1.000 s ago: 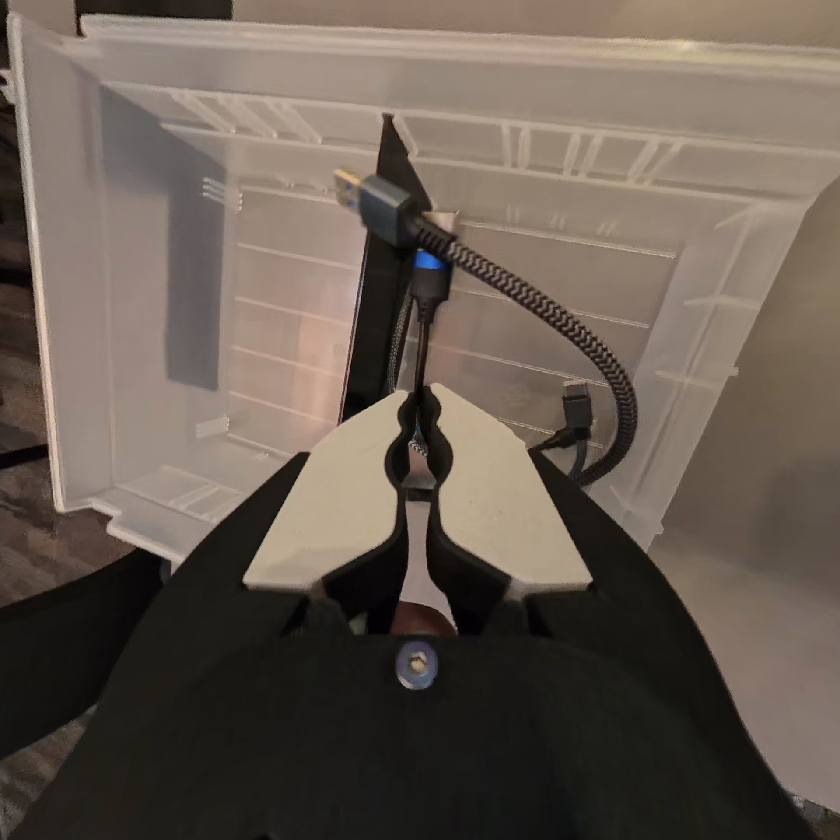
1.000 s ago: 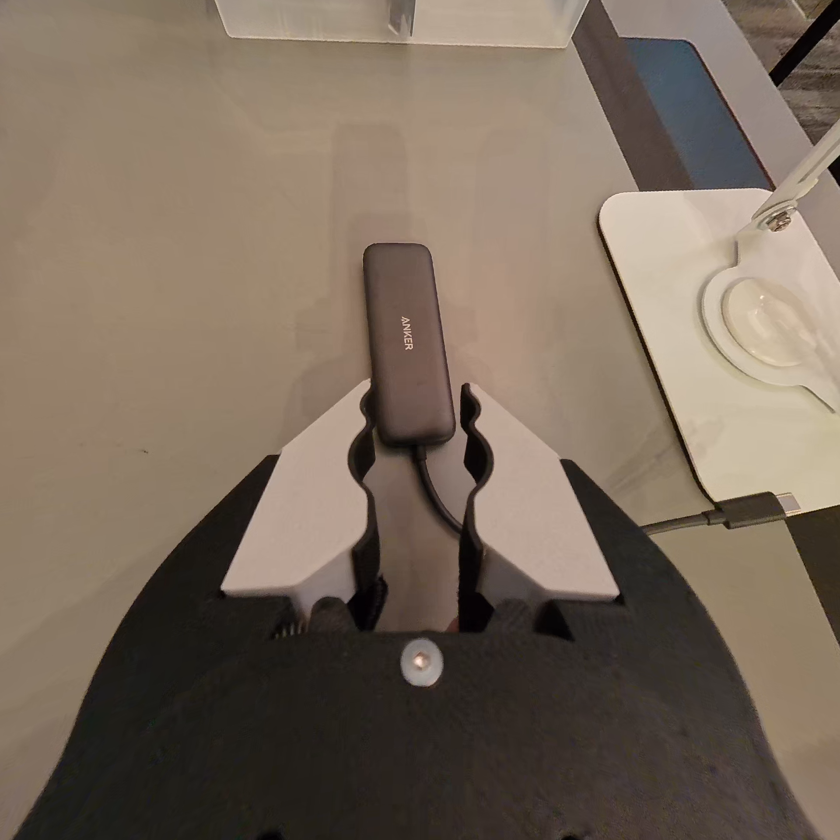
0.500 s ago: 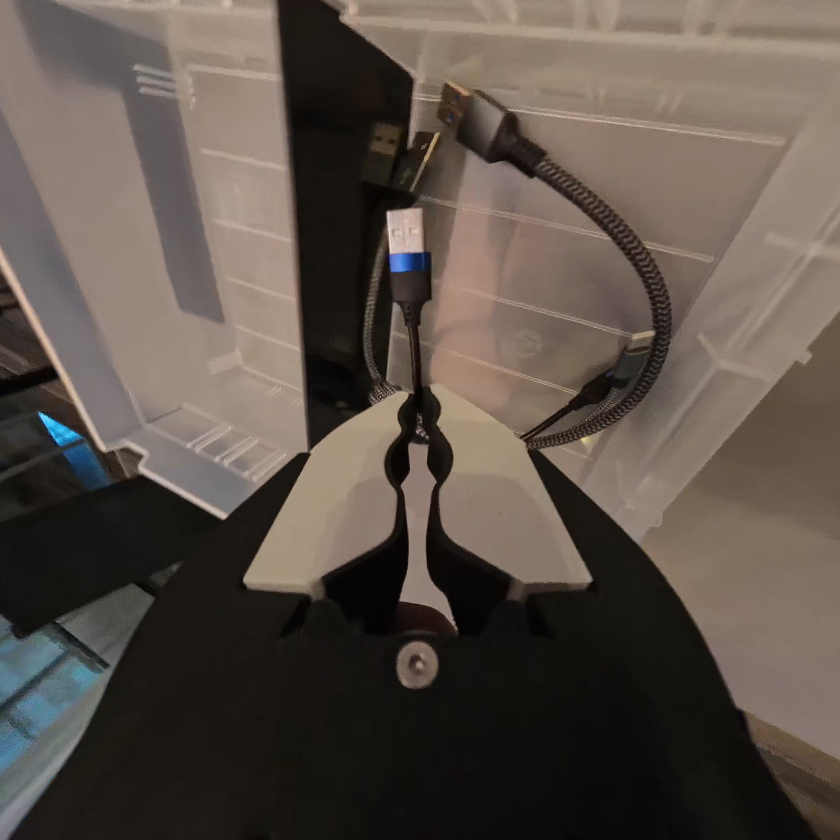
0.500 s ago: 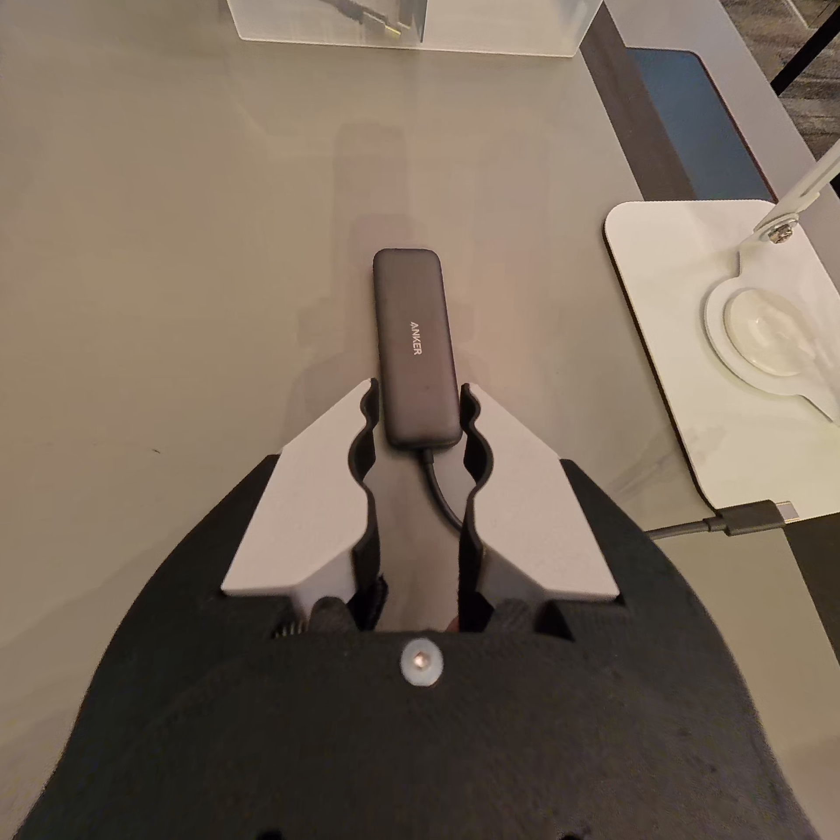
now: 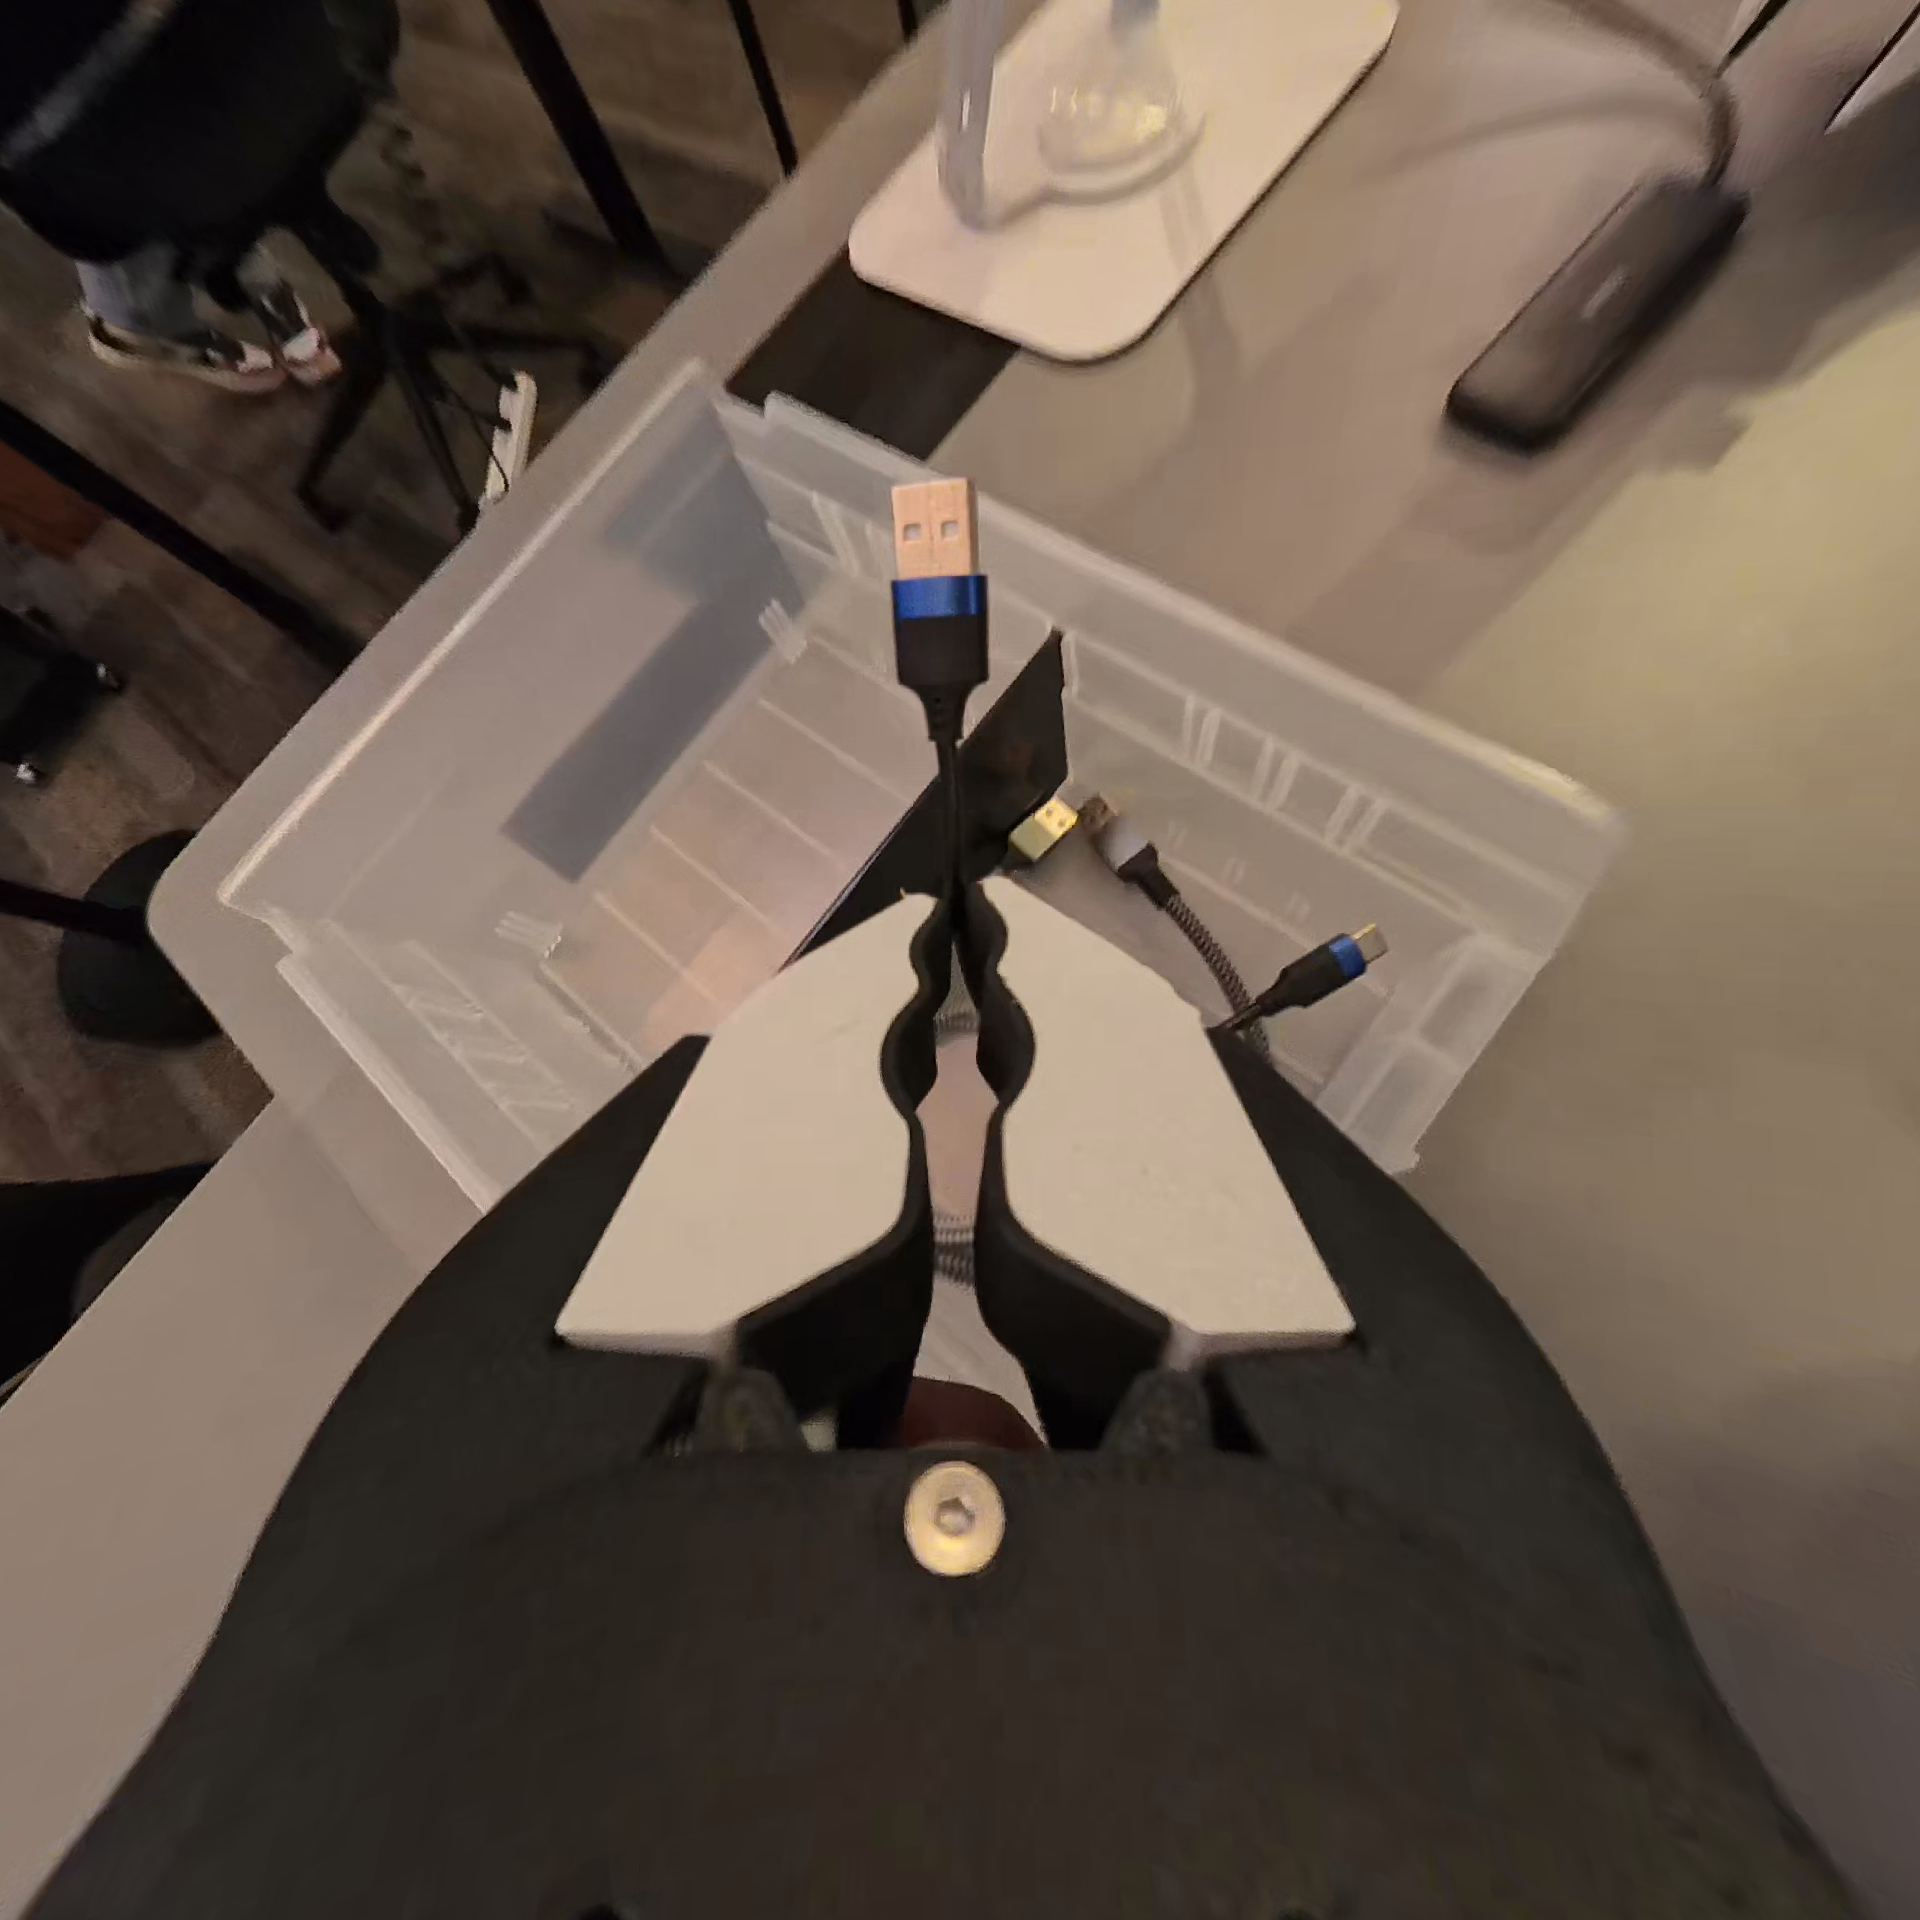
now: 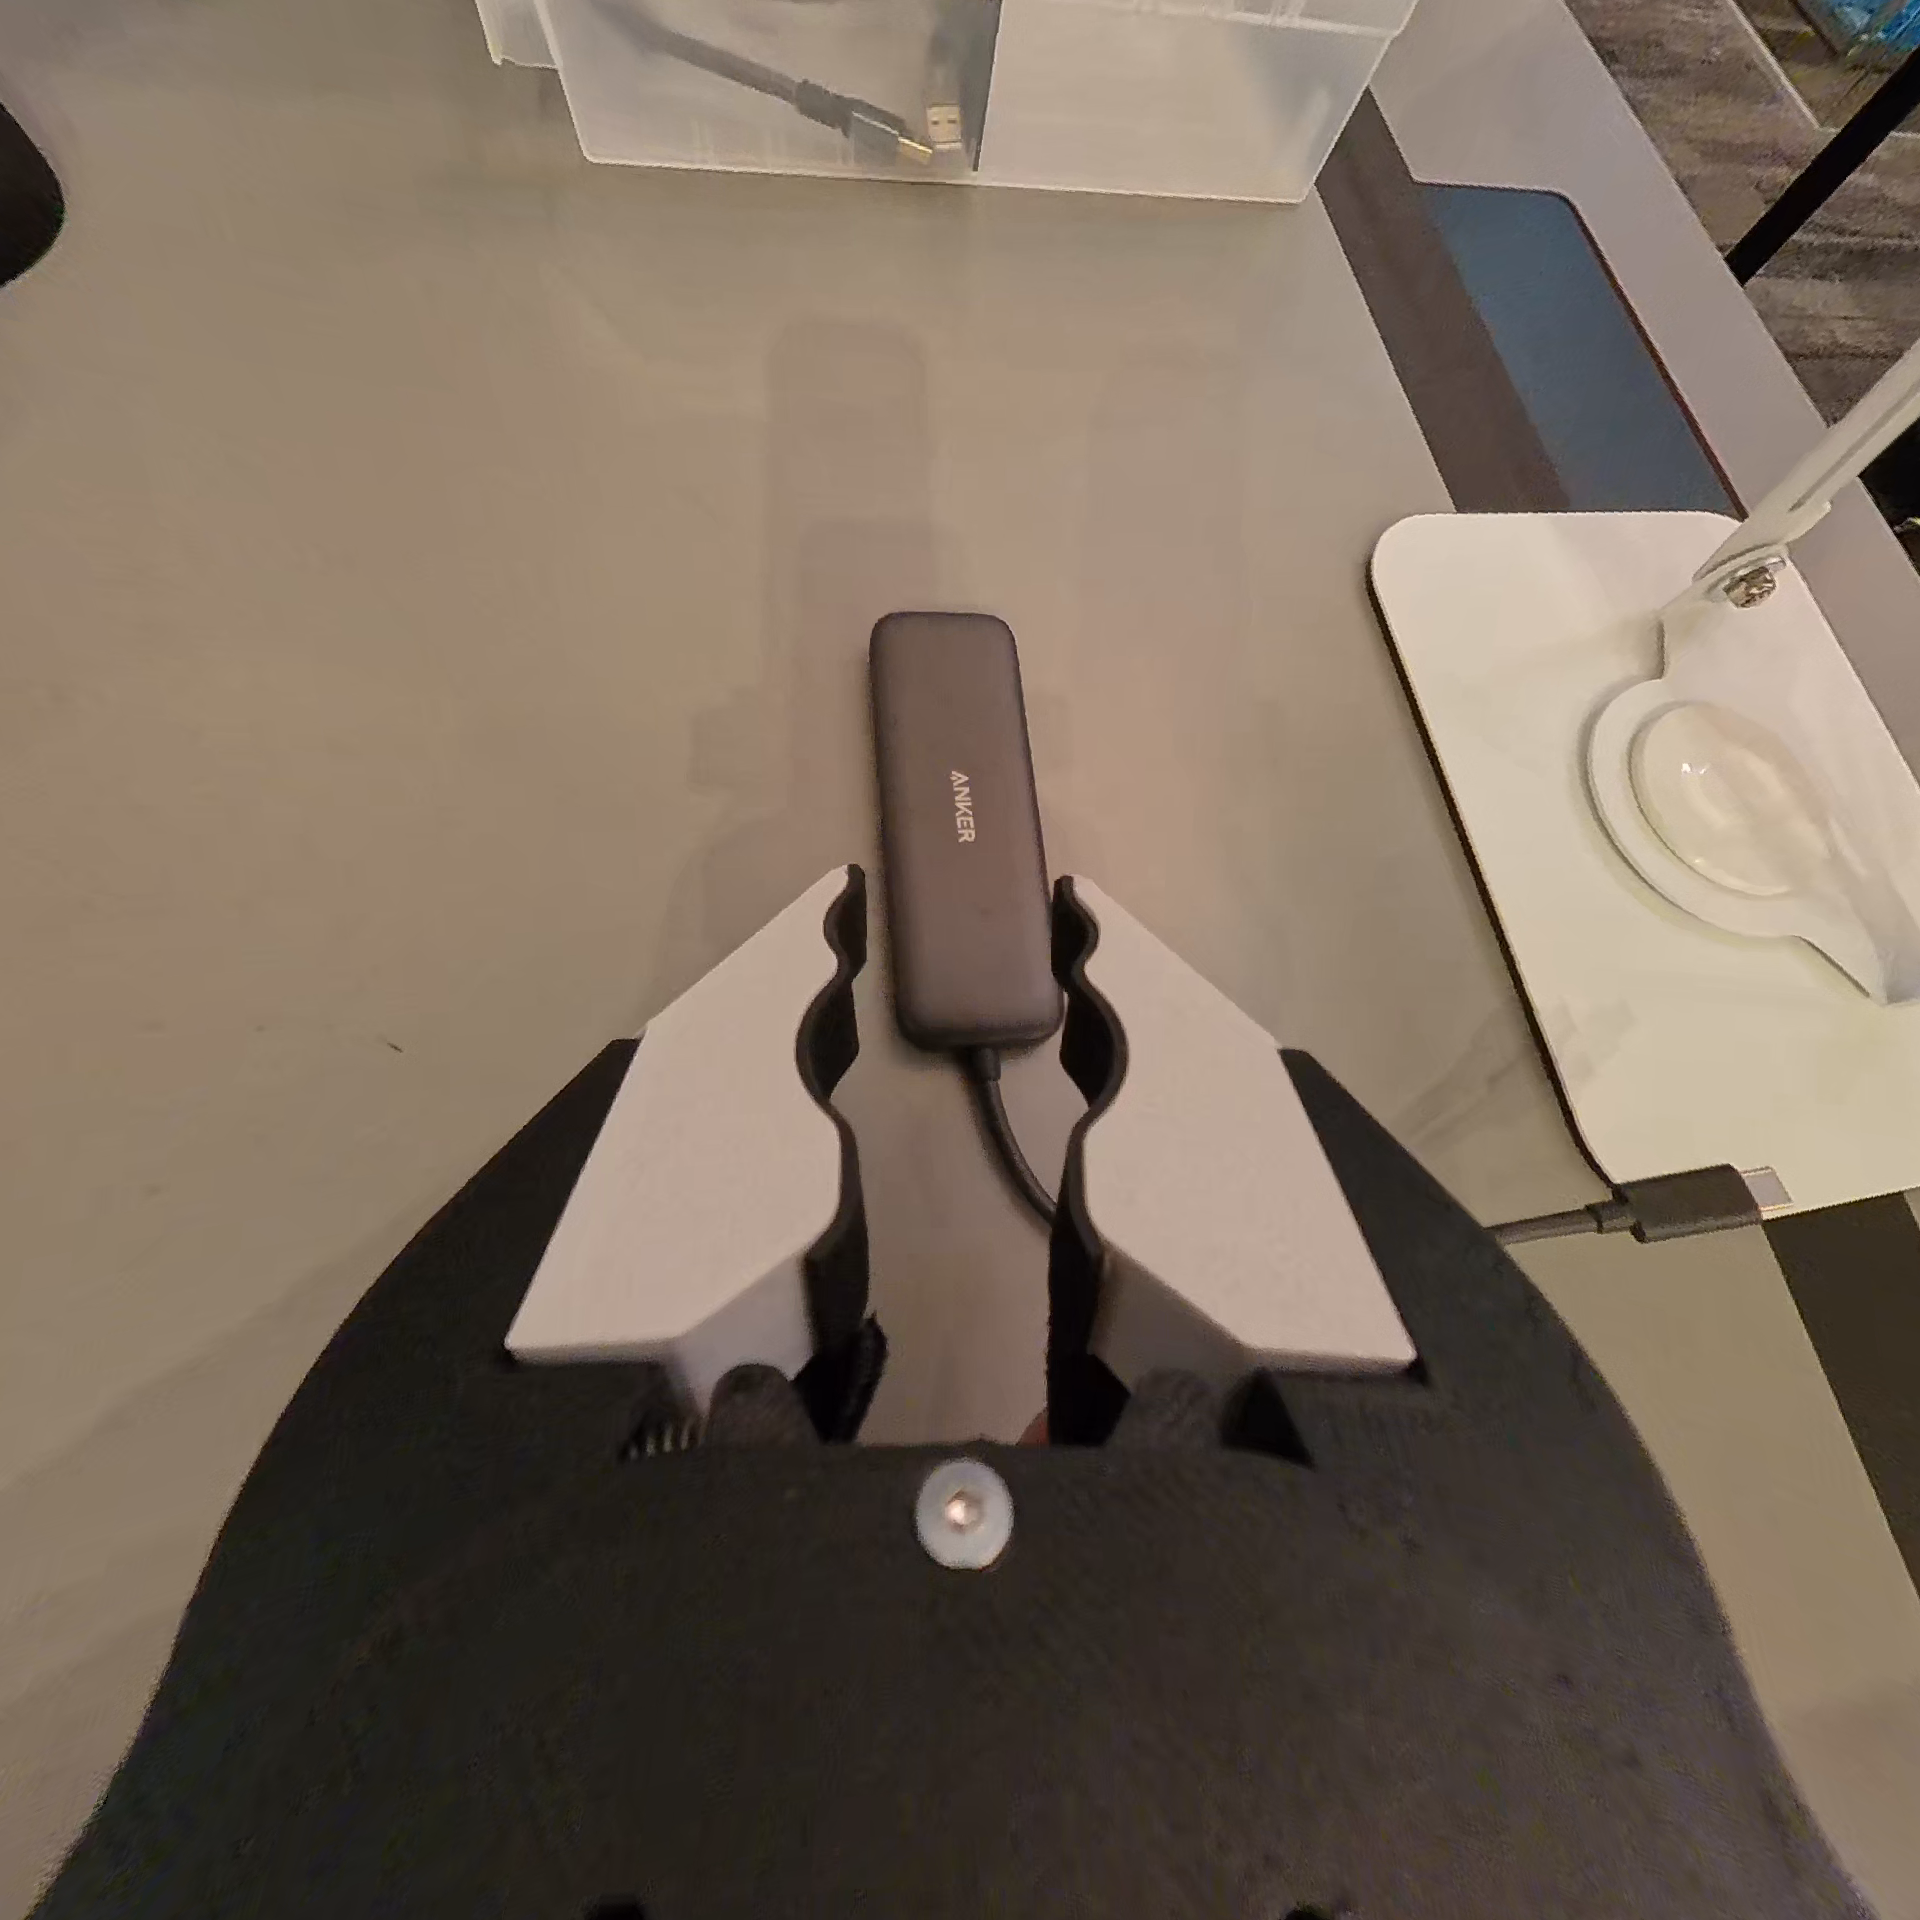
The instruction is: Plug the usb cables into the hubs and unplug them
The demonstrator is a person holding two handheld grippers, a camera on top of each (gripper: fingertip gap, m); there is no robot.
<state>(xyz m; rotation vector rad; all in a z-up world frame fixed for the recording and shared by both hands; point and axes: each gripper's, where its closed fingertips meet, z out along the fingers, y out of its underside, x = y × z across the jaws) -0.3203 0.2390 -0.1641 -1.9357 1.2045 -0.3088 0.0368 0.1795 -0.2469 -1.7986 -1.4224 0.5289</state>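
Left gripper is clamped tight on a thin black USB cable, its blue-collared USB-A plug sticking up at frame centre over the clear plastic bin, where a braided cable lies at centre right. Right gripper stands open, fingers either side of the near end of the dark grey hub lying flat mid-frame on the grey table; contact unclear. White lamp base sits at right edge.
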